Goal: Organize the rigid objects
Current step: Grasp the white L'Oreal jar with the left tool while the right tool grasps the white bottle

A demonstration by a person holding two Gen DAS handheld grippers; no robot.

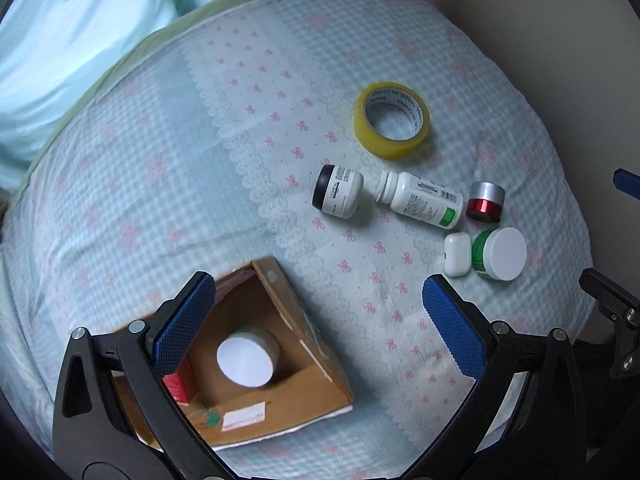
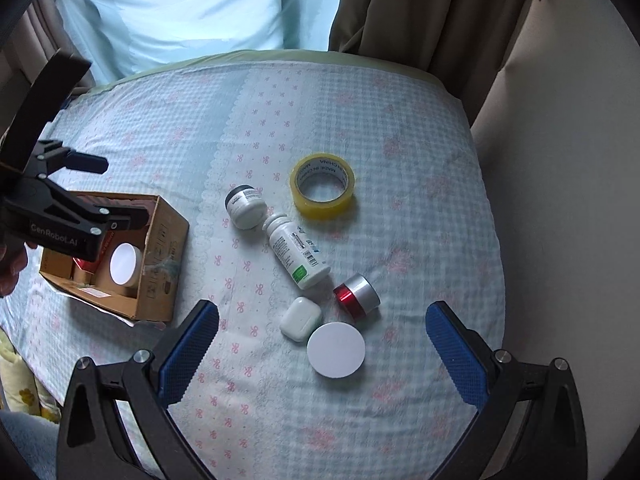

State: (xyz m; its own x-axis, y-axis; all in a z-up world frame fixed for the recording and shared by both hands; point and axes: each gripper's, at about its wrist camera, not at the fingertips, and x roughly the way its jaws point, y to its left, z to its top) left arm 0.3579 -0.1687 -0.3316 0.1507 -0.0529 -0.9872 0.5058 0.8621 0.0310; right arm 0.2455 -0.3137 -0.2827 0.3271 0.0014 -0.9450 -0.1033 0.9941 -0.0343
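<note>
A cardboard box [image 1: 312, 364] [image 2: 160, 264] lies on the bed with a white-lidded jar [image 1: 246, 360] [image 2: 124, 264] and a red pack [image 1: 180, 384] inside. My left gripper [image 1: 320, 328] is open and empty above the box's right side. On the sheet lie a yellow tape roll [image 1: 392, 120] [image 2: 322, 186], a black-capped white jar [image 1: 338, 194] [image 2: 245, 206], a white bottle [image 1: 424, 200] [image 2: 298, 252], a red and silver jar [image 1: 486, 202] [image 2: 356, 294], a white earbud case [image 1: 456, 254] [image 2: 300, 320] and a white-lidded green jar [image 1: 502, 254] [image 2: 336, 350]. My right gripper [image 2: 322, 344] is open and empty over that jar.
The bed has a pale blue checked sheet [image 1: 120, 184] [image 2: 420, 200] with pink bows. A brown curtain [image 2: 420, 8] and a beige wall [image 2: 560, 160] stand behind and to the right. A light blue pillow [image 2: 180, 4] lies at the head.
</note>
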